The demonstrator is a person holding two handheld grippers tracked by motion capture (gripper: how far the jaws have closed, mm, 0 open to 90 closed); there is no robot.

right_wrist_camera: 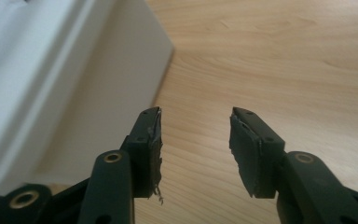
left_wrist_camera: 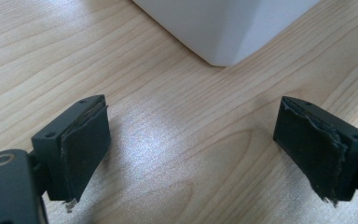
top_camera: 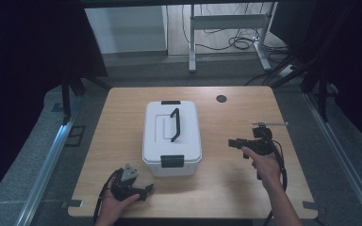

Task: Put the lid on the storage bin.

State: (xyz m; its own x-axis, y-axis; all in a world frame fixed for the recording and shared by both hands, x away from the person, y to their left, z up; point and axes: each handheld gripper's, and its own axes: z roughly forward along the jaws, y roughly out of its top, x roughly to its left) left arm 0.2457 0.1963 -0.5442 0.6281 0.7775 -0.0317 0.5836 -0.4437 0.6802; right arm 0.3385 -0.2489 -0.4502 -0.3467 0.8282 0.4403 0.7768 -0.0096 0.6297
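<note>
Flanking the white lidded box (top_camera: 172,137) on the table (top_camera: 226,188), my left claw (top_camera: 143,190) and right claw (top_camera: 233,142) both gape, empty. It looks rigid, smooth, probably bulky; I'd take its black handle (top_camera: 175,124).

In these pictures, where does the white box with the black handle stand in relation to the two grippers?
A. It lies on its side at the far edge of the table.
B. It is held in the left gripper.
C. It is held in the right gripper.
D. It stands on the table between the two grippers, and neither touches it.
D: the white box stands upright on the table, with the left gripper and the right gripper open and apart from it on either side.
</note>
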